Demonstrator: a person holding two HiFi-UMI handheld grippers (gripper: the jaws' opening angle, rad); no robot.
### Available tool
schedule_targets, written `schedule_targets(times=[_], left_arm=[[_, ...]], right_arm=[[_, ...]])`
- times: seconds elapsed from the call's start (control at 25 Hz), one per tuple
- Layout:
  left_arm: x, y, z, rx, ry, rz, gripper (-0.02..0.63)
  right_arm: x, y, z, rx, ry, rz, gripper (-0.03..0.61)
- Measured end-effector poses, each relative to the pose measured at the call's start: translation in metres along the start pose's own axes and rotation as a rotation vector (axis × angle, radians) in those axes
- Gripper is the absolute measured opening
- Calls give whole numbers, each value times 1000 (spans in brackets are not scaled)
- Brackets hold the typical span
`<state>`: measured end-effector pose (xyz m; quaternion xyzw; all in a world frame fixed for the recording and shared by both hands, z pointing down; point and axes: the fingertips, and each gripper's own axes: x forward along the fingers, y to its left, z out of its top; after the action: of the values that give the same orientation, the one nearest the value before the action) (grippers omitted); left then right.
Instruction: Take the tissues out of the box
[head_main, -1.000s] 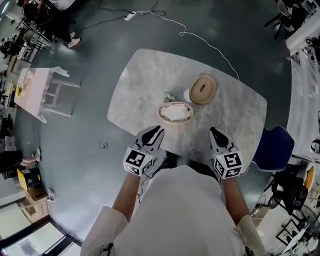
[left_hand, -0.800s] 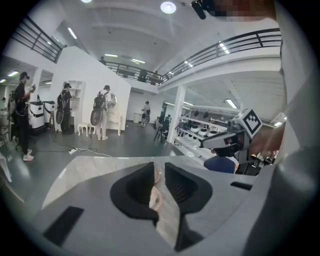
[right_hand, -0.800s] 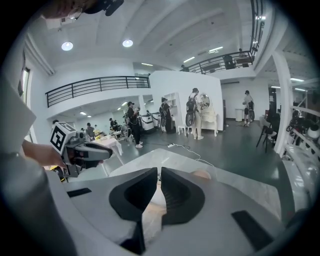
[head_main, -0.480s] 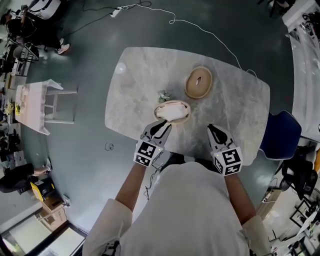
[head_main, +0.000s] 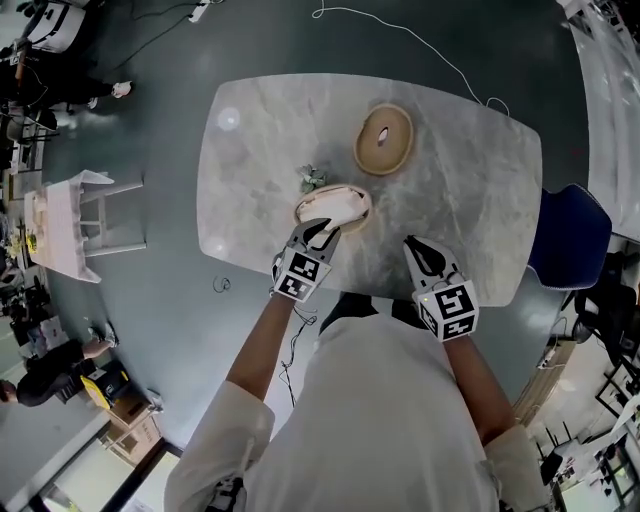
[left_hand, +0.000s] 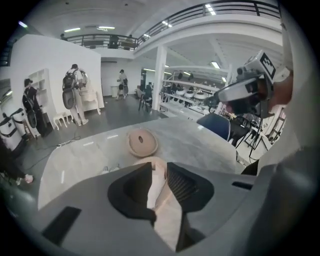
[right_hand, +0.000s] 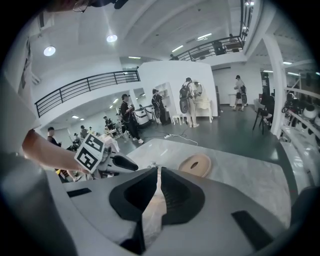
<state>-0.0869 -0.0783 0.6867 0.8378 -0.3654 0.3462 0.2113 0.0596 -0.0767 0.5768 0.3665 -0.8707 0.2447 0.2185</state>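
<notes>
Head view shows the tissues (head_main: 340, 203) in their oval box (head_main: 301, 209), mid-frame on the desk (head_main: 470, 190), just above the left gripper (head_main: 322, 230), whose empty jaws have just been opening, while the closed, empty right gripper (head_main: 411, 243) sits farther off, lower right.

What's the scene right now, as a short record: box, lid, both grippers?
table: marble top
tissue box: open, near the front edge, white tissues inside
lid: off, lying flat beyond the box, apart from it
left gripper: at the box's near rim; jaws apart, have just been opening, nothing gripped
right gripper: right of the box, apart from it; jaws together, empty
</notes>
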Motion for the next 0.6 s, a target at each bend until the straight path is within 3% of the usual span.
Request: schedule_targets(times=[0.6], left_arm=[[92,25,-85,220,396,-2,147]], right_arm=[[11,6,-22,89,33,5,46]])
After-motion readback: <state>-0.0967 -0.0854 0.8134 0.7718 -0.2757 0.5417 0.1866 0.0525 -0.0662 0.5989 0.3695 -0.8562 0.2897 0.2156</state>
